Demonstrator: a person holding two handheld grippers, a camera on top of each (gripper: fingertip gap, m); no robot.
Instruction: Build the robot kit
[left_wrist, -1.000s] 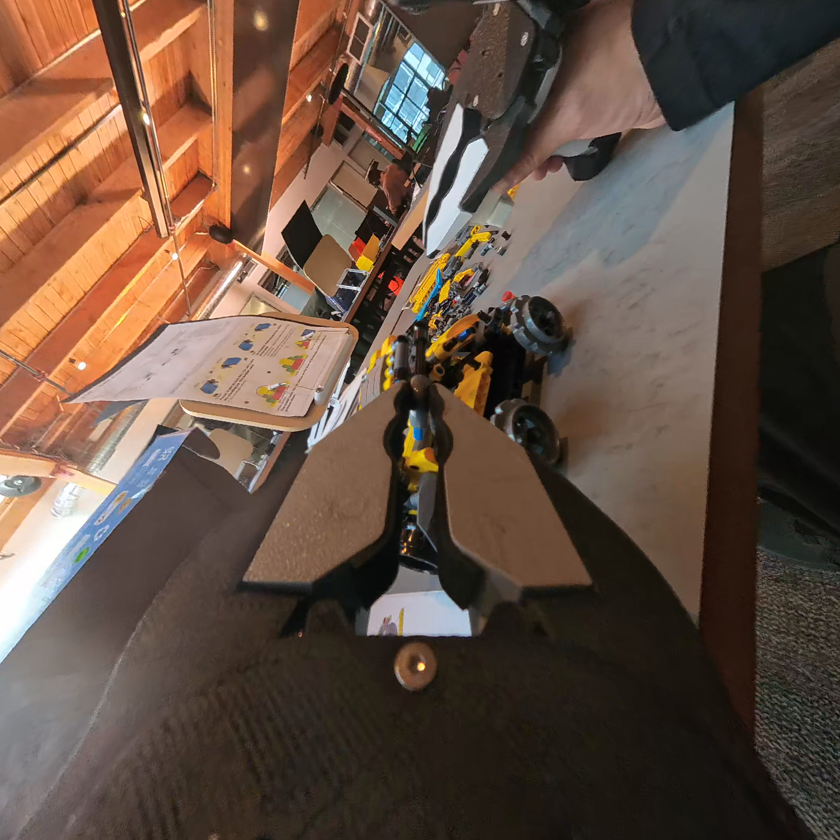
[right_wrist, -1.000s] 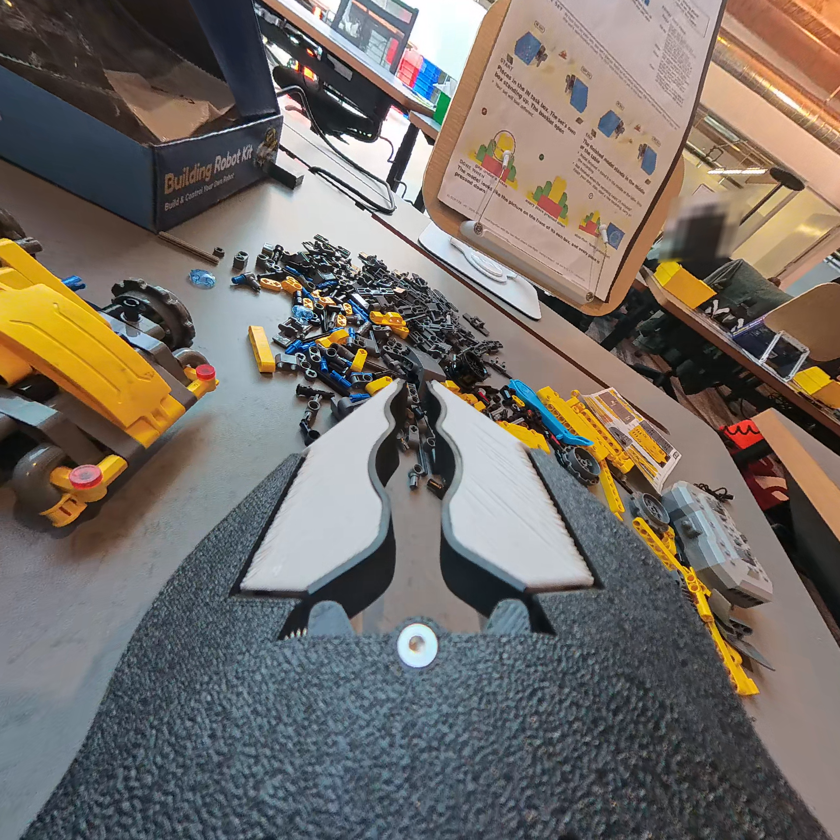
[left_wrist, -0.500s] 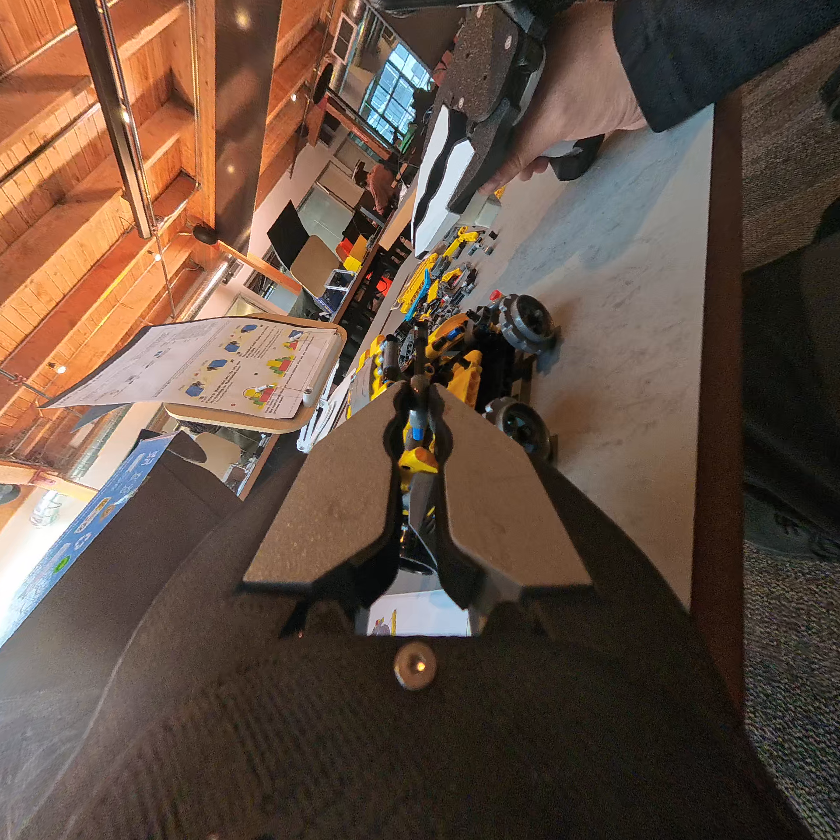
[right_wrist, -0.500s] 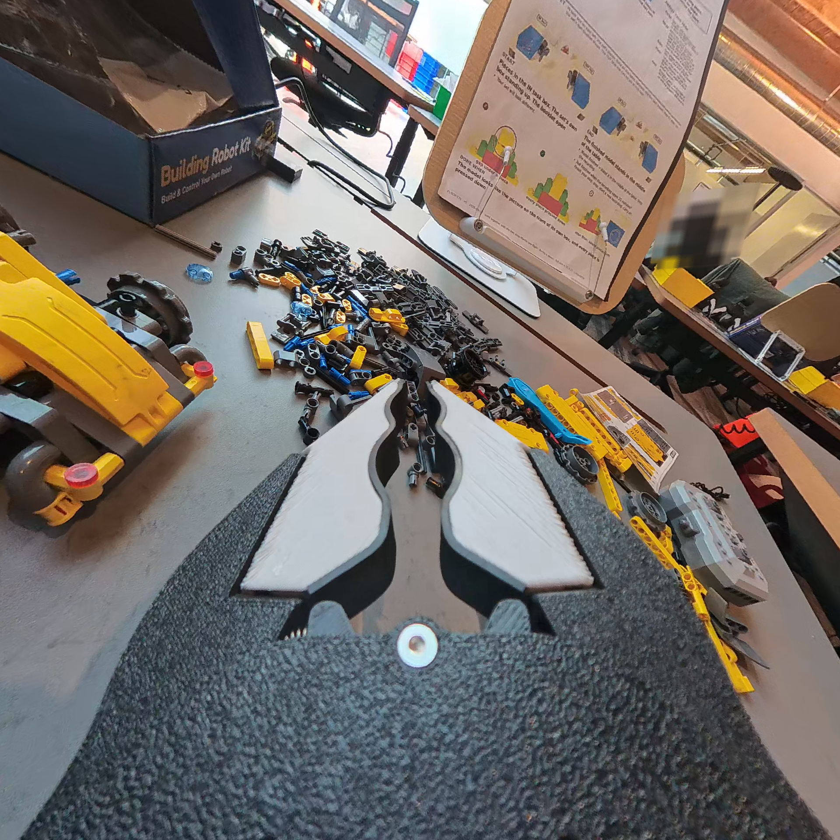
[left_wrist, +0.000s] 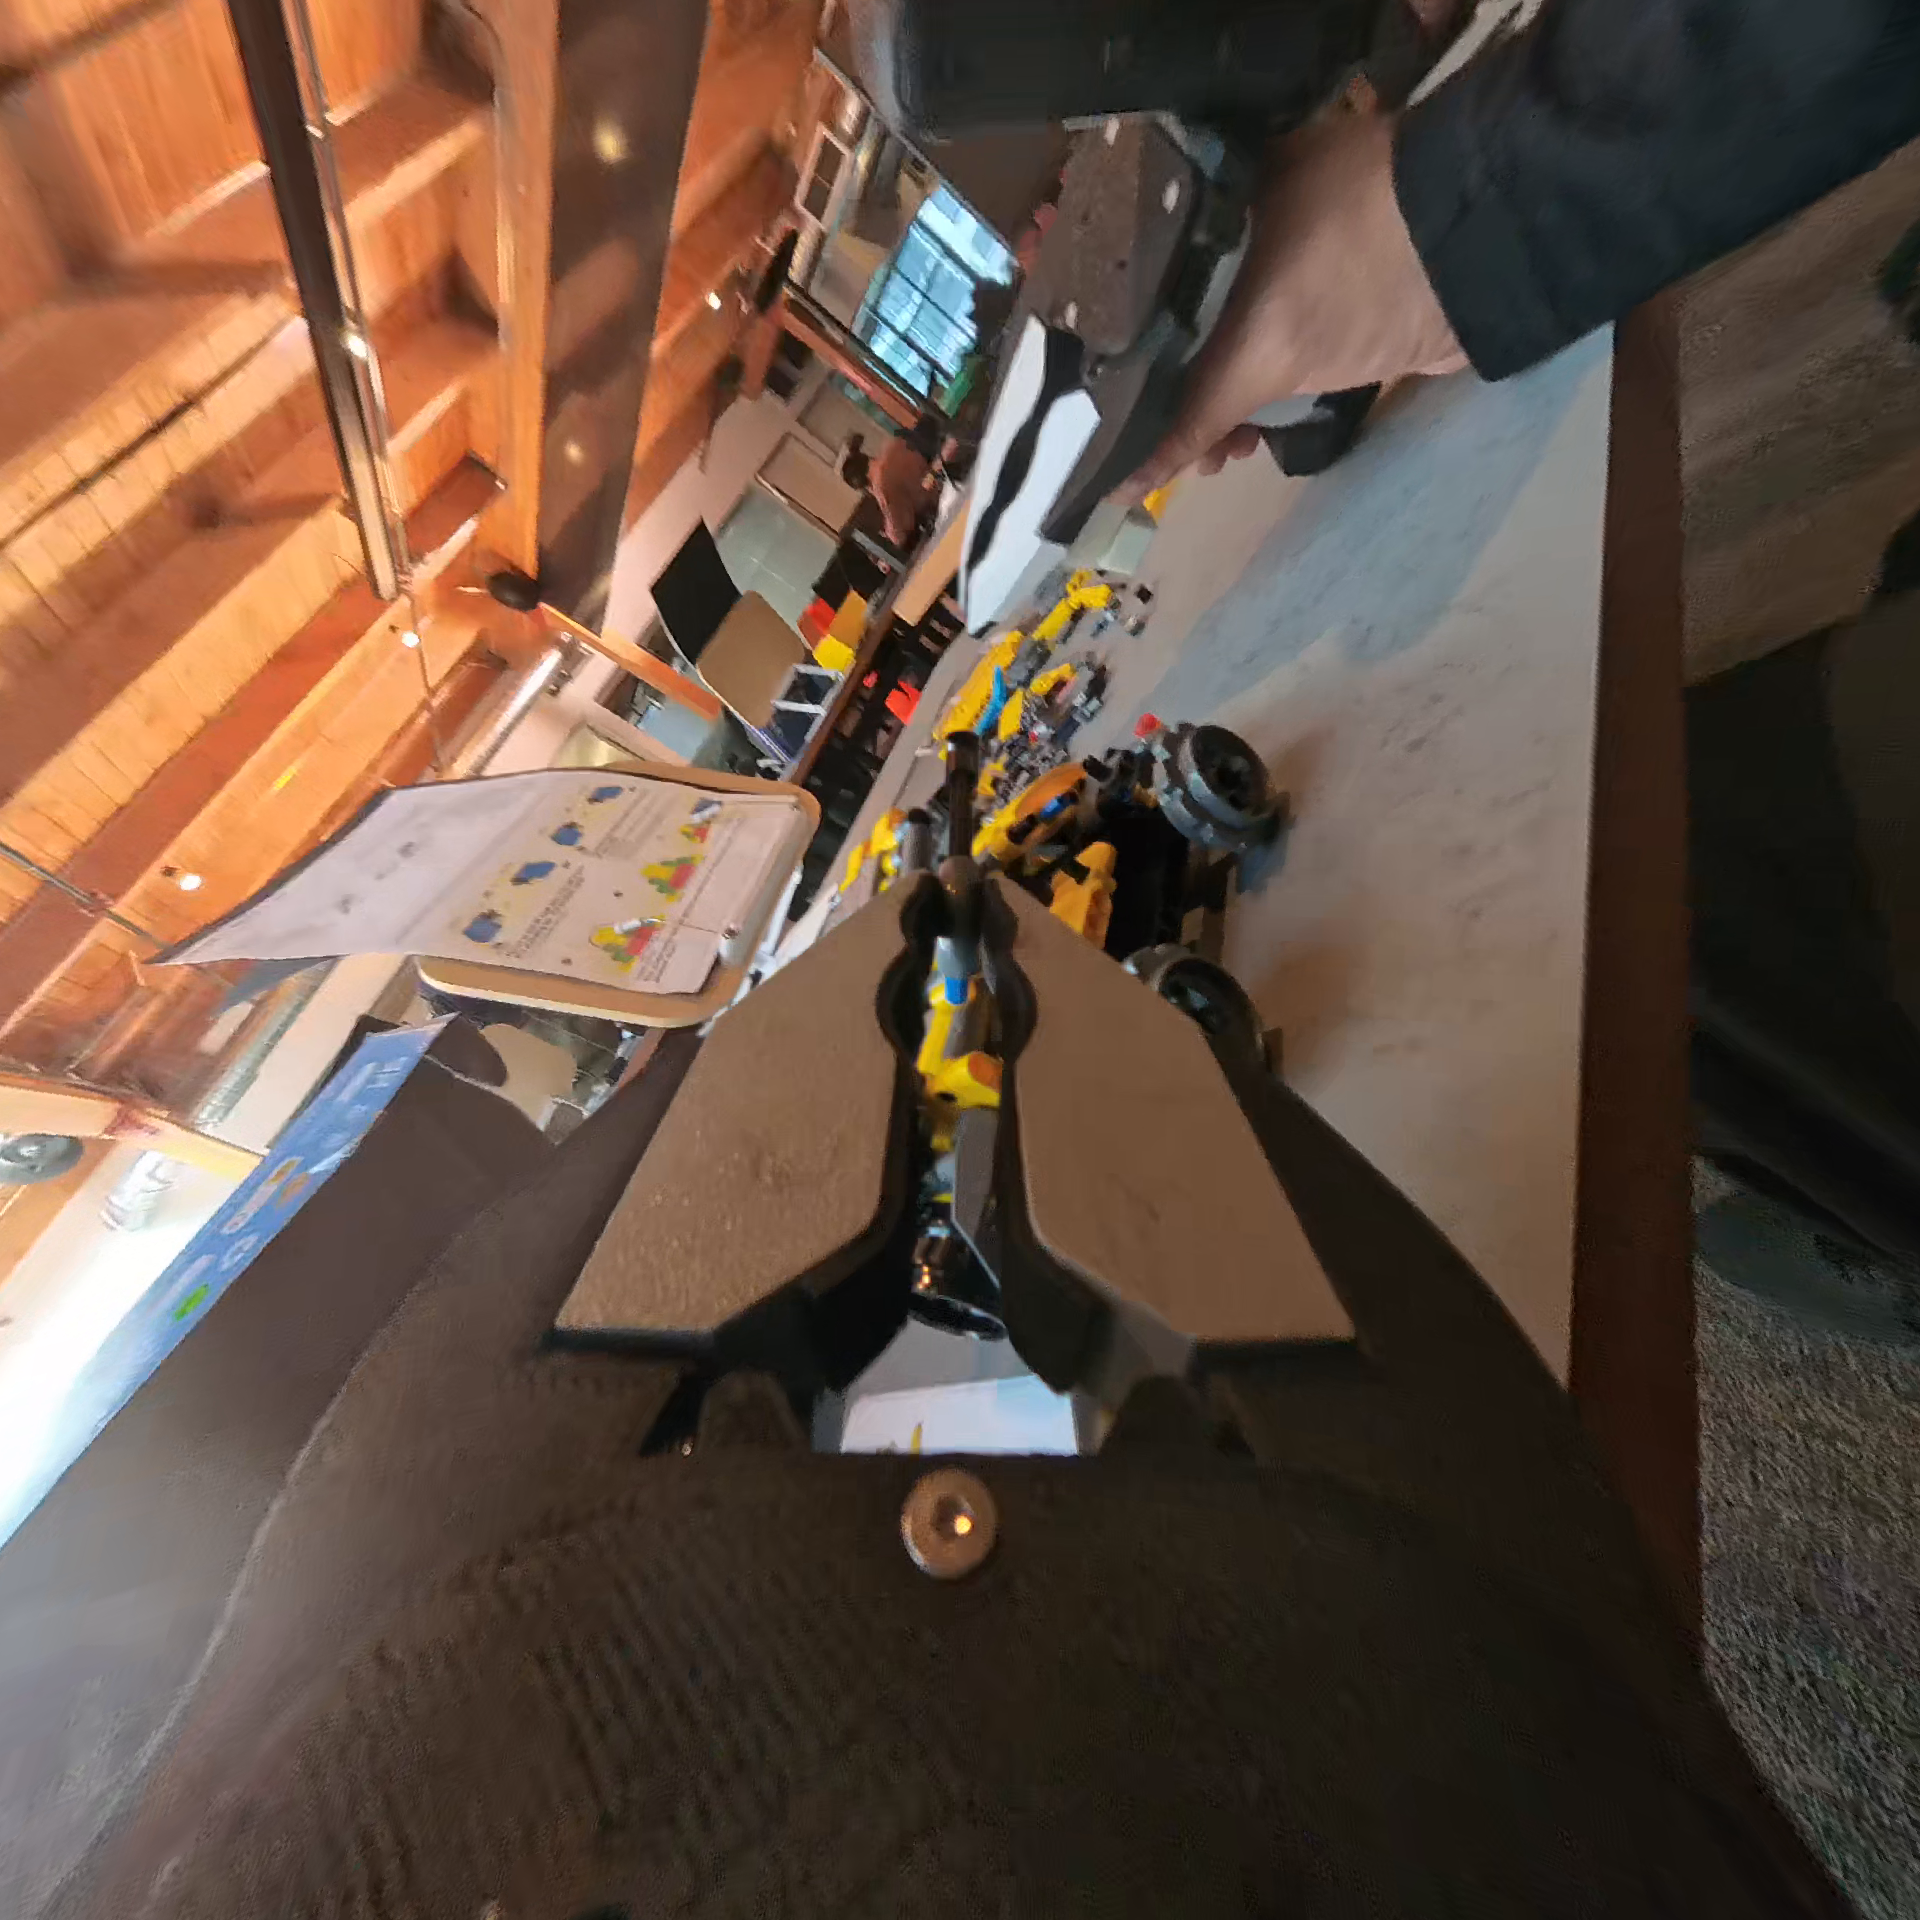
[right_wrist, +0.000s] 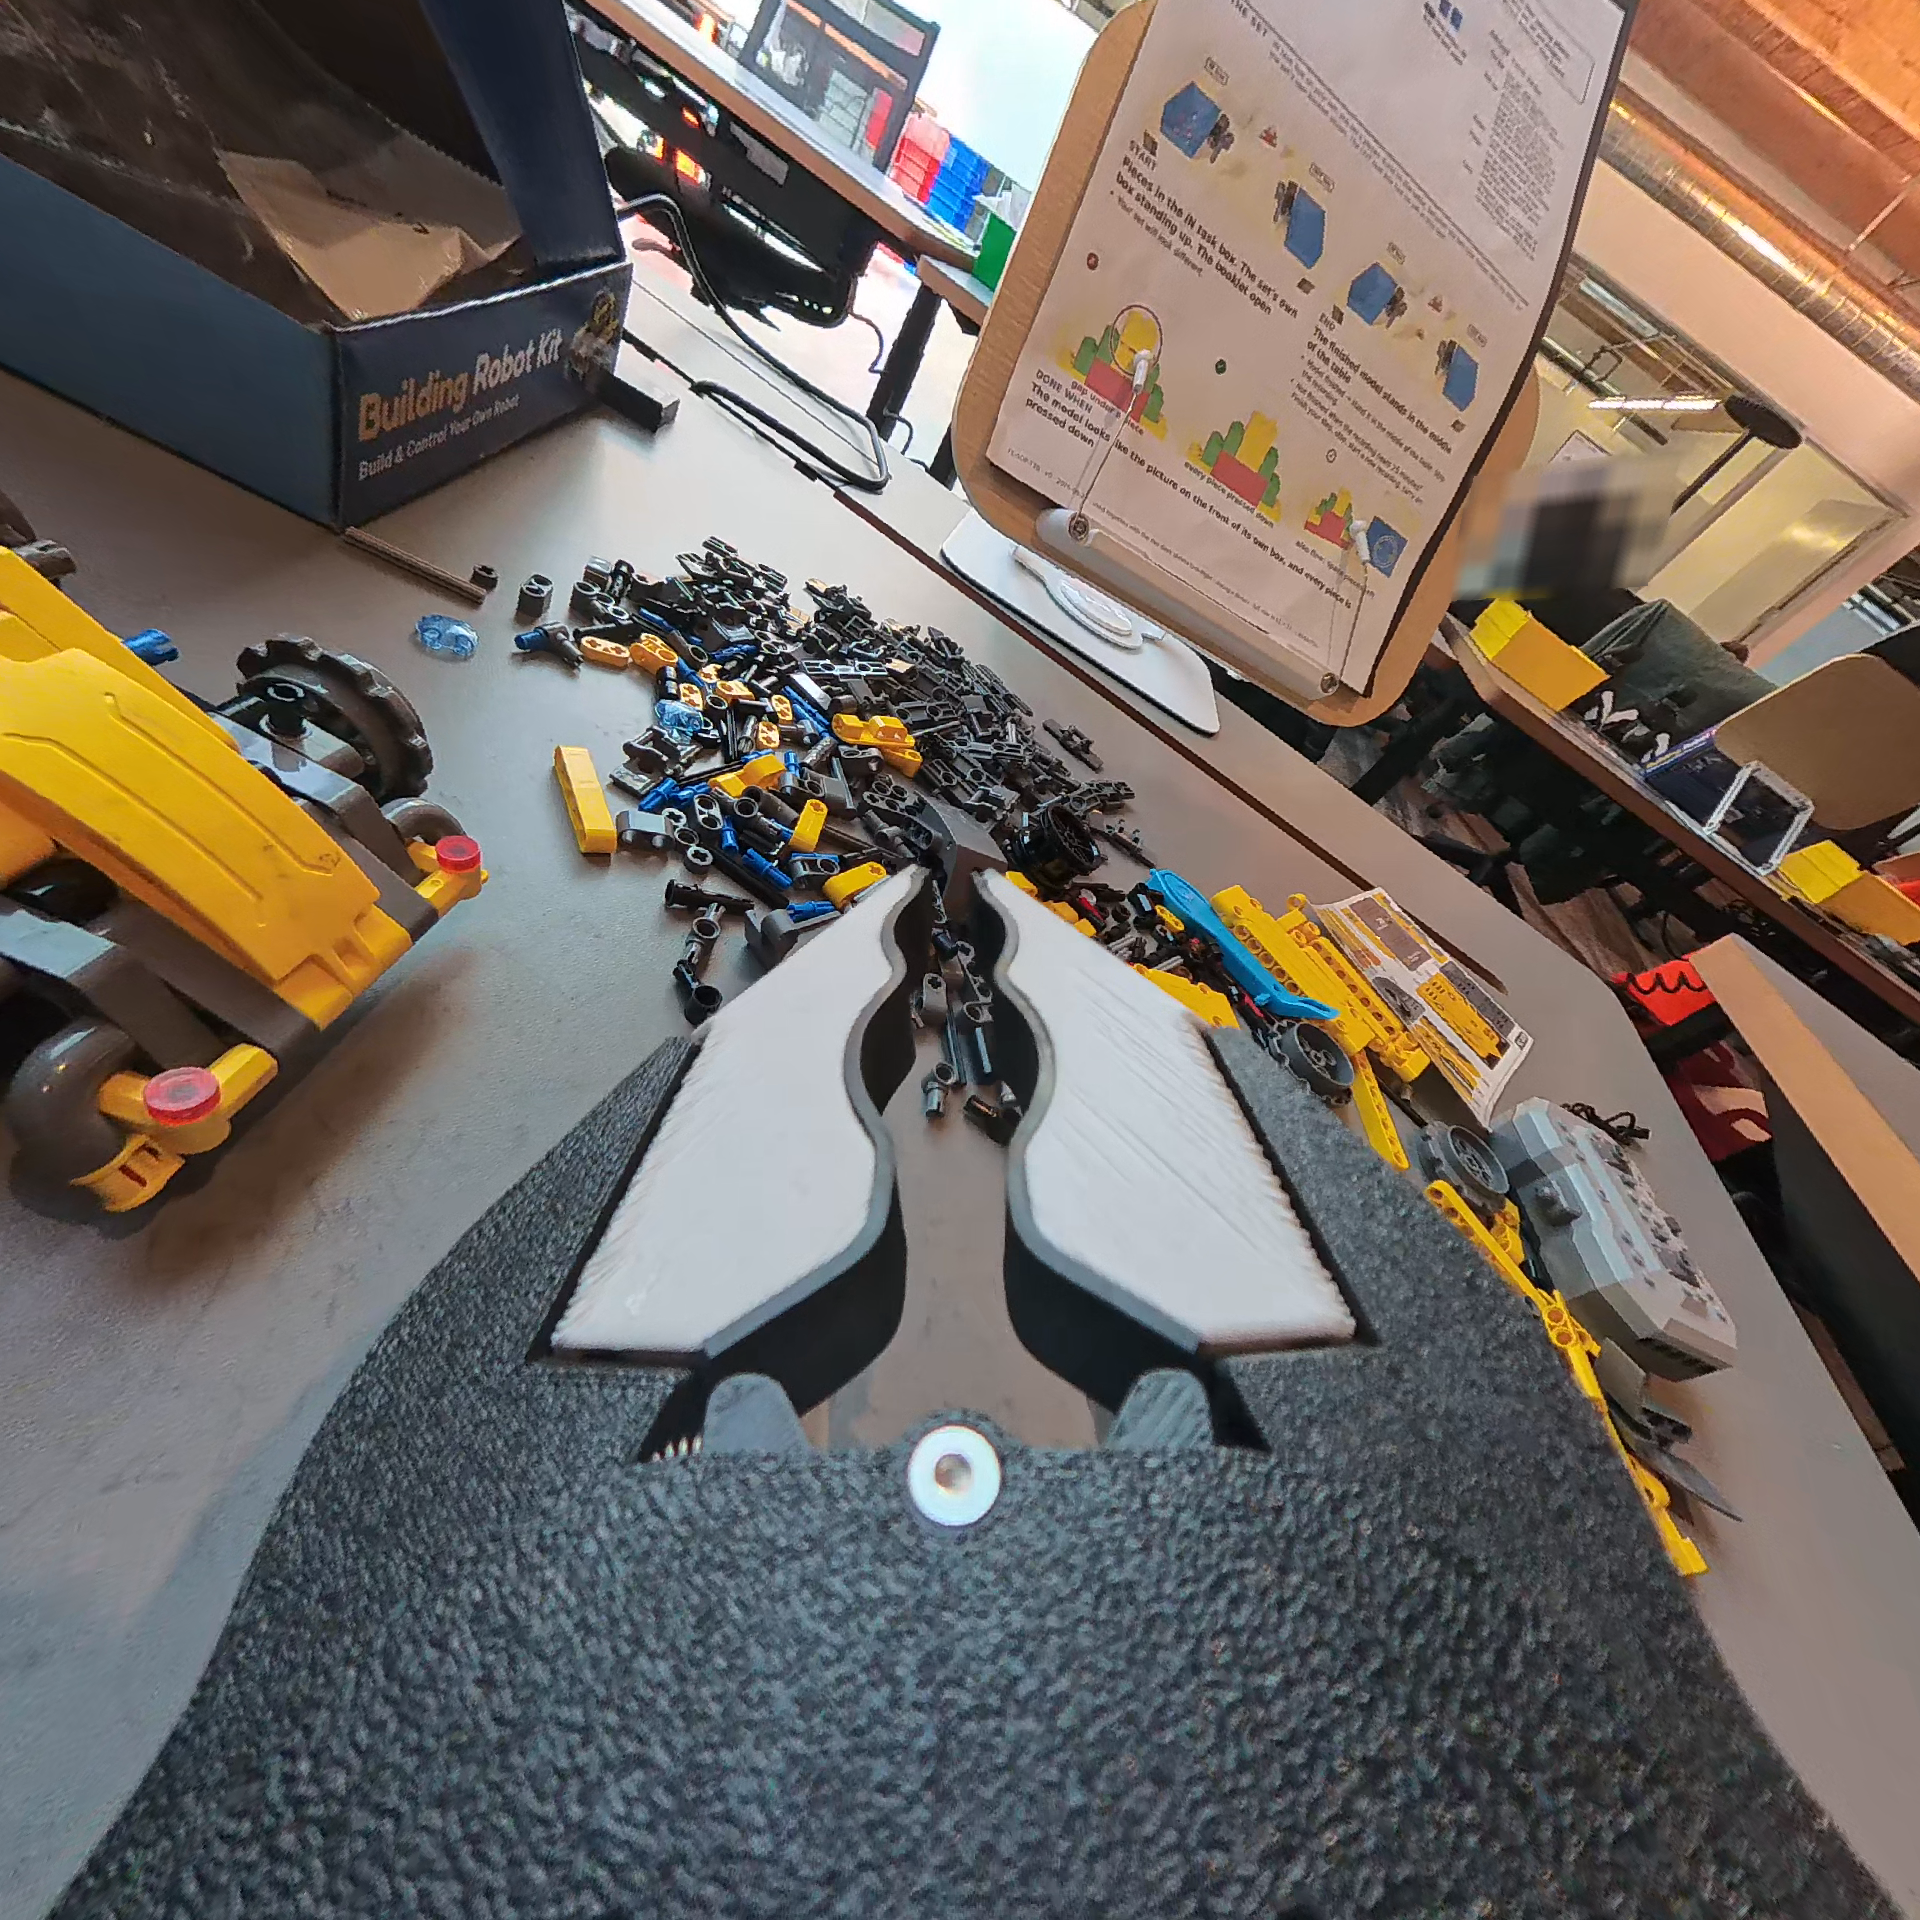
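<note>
My left gripper (left_wrist: 961, 896) is shut on a dark rod (left_wrist: 960, 790) that sticks up from a yellow and black brick-built vehicle (left_wrist: 1081, 873) on the table (left_wrist: 1403, 987). The vehicle's wheels (left_wrist: 1216, 779) rest against the table top. The same vehicle (right_wrist: 187, 821) shows at the left of the right wrist view. My right gripper (right_wrist: 951, 883) has white fingers (right_wrist: 769, 1143) that stand almost together with a narrow gap. It holds nothing I can see and hovers over a pile of small black, yellow and blue parts (right_wrist: 831, 727). A hand (left_wrist: 1320, 301) holds the right gripper (left_wrist: 1023, 468) farther along the table.
An open blue cardboard box (right_wrist: 312, 343) stands at the back left. An instruction sheet on a wooden stand (right_wrist: 1299, 312) is behind the pile. Yellow beams, a blue tool (right_wrist: 1236, 945), a booklet (right_wrist: 1423, 987) and a grey block (right_wrist: 1600, 1247) lie at the right. The table's dark edge (left_wrist: 1621, 935) is close. Across from one pair of fingers to the other is roughly 25 centimeters. The grey block (right_wrist: 1600, 1247) lies some 30 centimeters from my right tips, 55 centimeters from my left tips.
Almost nothing: both views drift slightly. The left gripper stays shut on the vehicle's rod and the right gripper stays over the pile.
</note>
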